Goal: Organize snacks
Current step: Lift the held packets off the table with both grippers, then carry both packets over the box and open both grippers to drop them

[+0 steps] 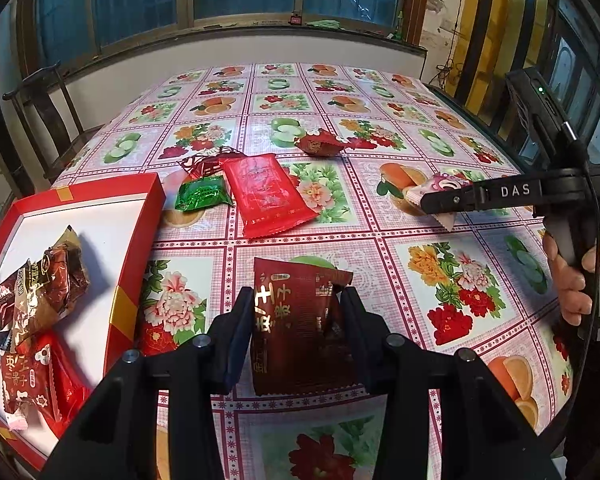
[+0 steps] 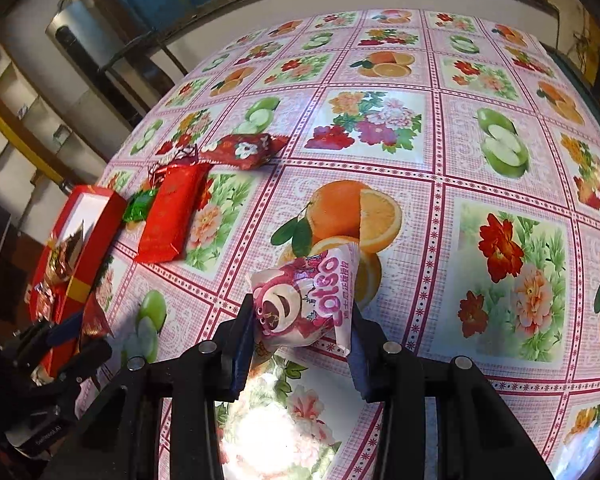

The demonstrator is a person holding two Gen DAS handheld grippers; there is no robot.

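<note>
1. Snacks lie loose on the flower-and-fruit tablecloth [image 1: 380, 92]; others sit in the red box lid [image 1: 140, 208] at its left edge.
2. My left gripper [image 1: 298, 320] is clamped on a dark red snack packet [image 1: 296, 320]; both pads press its sides, and the packet stands upright just right of the lid.
3. My right gripper [image 2: 298, 334] has its jaws around a pink Lotso packet [image 2: 300, 300]. The pads touch its two sides, so I read it as gripped. It is over the printed orange [image 2: 352, 216].
4. From the left wrist I see the person's hand [image 1: 576, 280] on the right gripper's handle.
5. A large red packet [image 1: 266, 196], a green packet [image 1: 202, 196] touching it, and a red wrapped sweet [image 1: 322, 142] lie farther off.
6. Inside the lid I count several brown and red packets [image 1: 40, 292].
</note>
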